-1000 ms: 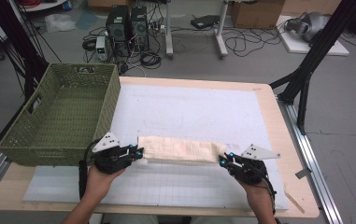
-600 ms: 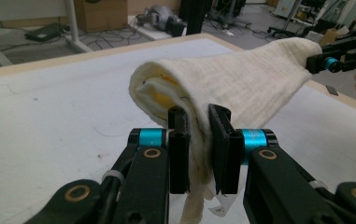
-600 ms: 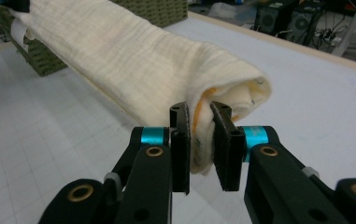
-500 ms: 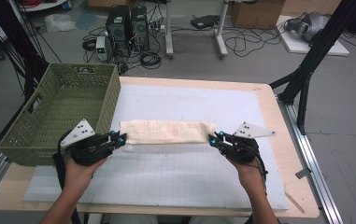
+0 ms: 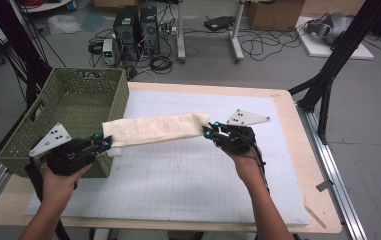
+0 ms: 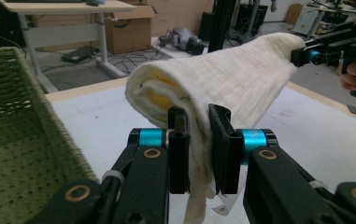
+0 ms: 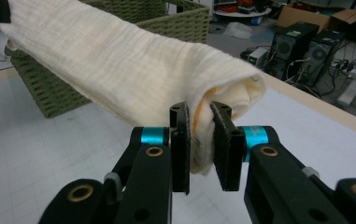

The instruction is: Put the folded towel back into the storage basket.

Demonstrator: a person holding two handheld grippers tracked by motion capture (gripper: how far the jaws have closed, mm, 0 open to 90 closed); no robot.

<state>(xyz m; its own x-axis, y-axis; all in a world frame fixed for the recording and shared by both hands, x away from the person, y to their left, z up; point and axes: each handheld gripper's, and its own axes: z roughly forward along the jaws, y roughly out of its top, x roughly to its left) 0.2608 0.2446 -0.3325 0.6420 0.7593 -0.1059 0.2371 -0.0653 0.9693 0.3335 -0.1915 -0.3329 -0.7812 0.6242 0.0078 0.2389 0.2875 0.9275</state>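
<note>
Cream towel (image 5: 155, 129) now lifted, nearer basket (image 5: 73, 107)

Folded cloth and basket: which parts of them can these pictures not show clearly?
- Cloth underside: high view, hidden by the cloth itself.
- Cloth end inside the left gripper: left gripper view, covered by the jaws.
- Small tag text: too small, cut by the bottom edge.
- Basket near floor: high view, hidden behind its front wall and the left gripper.
</note>
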